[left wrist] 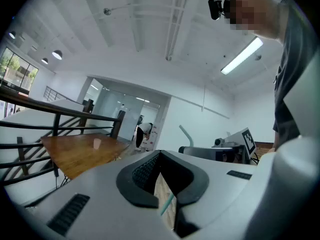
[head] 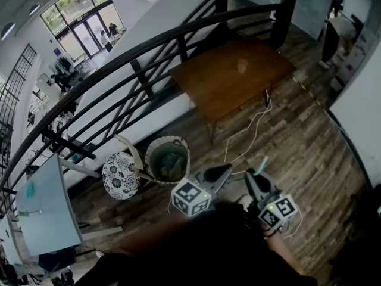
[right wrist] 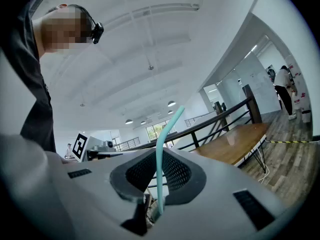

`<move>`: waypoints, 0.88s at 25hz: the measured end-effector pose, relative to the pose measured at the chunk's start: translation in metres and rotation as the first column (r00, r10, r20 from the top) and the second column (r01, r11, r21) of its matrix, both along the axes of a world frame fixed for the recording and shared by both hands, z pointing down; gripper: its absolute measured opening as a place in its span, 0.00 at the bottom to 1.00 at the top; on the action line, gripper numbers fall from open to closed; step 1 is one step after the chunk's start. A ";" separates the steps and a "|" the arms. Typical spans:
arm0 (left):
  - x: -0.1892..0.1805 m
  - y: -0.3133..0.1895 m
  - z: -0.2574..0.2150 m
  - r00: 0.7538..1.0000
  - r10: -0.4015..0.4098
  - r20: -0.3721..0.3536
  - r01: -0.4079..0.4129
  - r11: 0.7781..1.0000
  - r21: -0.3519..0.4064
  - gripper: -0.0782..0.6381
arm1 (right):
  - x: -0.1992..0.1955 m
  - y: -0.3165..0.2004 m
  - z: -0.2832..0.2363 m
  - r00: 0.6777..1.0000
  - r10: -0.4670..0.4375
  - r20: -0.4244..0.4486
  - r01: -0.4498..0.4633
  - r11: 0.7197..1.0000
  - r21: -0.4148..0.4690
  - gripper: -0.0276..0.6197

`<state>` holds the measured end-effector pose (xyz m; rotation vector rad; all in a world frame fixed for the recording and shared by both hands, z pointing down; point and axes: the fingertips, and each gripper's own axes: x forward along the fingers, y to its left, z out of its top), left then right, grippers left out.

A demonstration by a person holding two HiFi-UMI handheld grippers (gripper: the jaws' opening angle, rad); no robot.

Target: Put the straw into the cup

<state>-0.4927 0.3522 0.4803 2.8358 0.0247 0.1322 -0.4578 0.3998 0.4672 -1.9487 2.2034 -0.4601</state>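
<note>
A small pale cup (head: 242,66) (left wrist: 96,143) stands on a brown wooden table (head: 220,88) (left wrist: 70,159) (right wrist: 235,145), far ahead of both grippers. My right gripper (head: 257,177) (right wrist: 159,184) is shut on a teal straw (right wrist: 161,154) (head: 262,162). The straw stands upright between the pads, and its bent top leans right. My left gripper (head: 221,171) (left wrist: 162,184) is level beside it, its jaws drawn together to a thin slit. A teal sliver shows in that slit, and I cannot tell what it is. In the left gripper view the right gripper (left wrist: 212,151) shows to the right.
A black railing (head: 119,64) runs along a drop at the left. Between me and the table are a woven basket (head: 168,159), a patterned round cushion (head: 121,174) and a white cable (head: 253,127) on the wood floor. A person (left wrist: 145,132) bends over in the far room.
</note>
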 end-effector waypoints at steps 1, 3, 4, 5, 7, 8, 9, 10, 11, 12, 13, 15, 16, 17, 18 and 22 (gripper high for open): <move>-0.001 -0.001 0.000 1.000 -0.002 -0.002 0.002 1.000 -0.001 0.12 | -0.001 -0.001 0.001 1.000 -0.002 0.001 0.002 1.000 0.001 0.10; -0.003 -0.003 0.001 1.000 -0.008 -0.004 0.008 1.000 -0.001 0.12 | -0.003 -0.002 0.003 1.000 -0.006 0.002 0.006 1.000 0.001 0.10; -0.005 -0.004 0.001 1.000 -0.011 -0.004 0.011 1.000 -0.001 0.12 | -0.004 -0.002 0.004 1.000 -0.008 0.003 0.008 1.000 0.001 0.10; -0.005 -0.004 0.001 1.000 -0.014 -0.004 0.014 1.000 0.000 0.12 | -0.005 -0.003 0.004 1.000 -0.009 0.002 0.009 1.000 0.000 0.10; -0.006 -0.004 0.001 1.000 -0.015 -0.003 0.015 1.000 0.001 0.12 | -0.005 -0.003 0.005 1.000 -0.011 0.004 0.011 1.000 -0.002 0.10; -0.006 -0.004 0.002 1.000 -0.014 -0.002 0.014 1.000 0.000 0.12 | -0.005 -0.002 0.005 1.000 -0.010 0.006 0.010 1.000 -0.003 0.10; -0.006 -0.004 0.002 1.000 -0.013 -0.002 0.013 1.000 -0.001 0.12 | -0.004 -0.002 0.006 1.000 -0.008 0.008 0.008 1.000 -0.004 0.10; -0.005 -0.004 0.002 1.000 -0.013 -0.001 0.013 1.000 -0.001 0.12 | -0.003 -0.002 0.005 1.000 -0.006 0.010 0.007 1.000 -0.003 0.10; -0.005 -0.004 0.002 1.000 -0.012 -0.001 0.012 1.000 -0.001 0.12 | -0.002 -0.002 0.005 1.000 -0.005 0.015 0.005 1.000 0.000 0.10; -0.004 -0.005 0.003 1.000 -0.010 -0.001 0.010 1.000 -0.001 0.12 | -0.001 -0.002 0.005 1.000 -0.006 0.024 0.006 1.000 0.004 0.10; -0.003 -0.005 0.003 1.000 -0.008 0.000 0.008 1.000 -0.001 0.12 | 0.000 -0.002 0.005 0.999 -0.008 0.034 0.008 1.000 0.008 0.10; -0.002 -0.003 0.005 1.000 -0.001 0.002 0.001 1.000 -0.009 0.12 | 0.001 -0.002 0.005 0.999 -0.009 0.044 0.008 1.000 0.010 0.10; -0.001 -0.002 0.005 1.000 0.003 0.004 -0.003 1.000 -0.014 0.12 | 0.001 -0.002 0.005 0.999 -0.008 0.045 0.007 1.000 0.010 0.10; 0.000 -0.001 0.005 1.000 0.005 0.004 -0.005 1.000 -0.016 0.12 | 0.003 -0.001 0.004 0.999 -0.006 0.044 0.006 1.000 0.011 0.10; 0.002 -0.001 0.006 1.000 0.007 0.005 -0.007 1.000 -0.015 0.12 | 0.004 -0.001 0.004 0.999 -0.005 0.044 0.004 1.000 0.011 0.10; 0.008 0.000 0.011 1.000 0.010 0.018 -0.010 1.000 -0.019 0.12 | 0.010 0.001 0.010 0.998 -0.004 0.062 0.003 1.000 0.015 0.10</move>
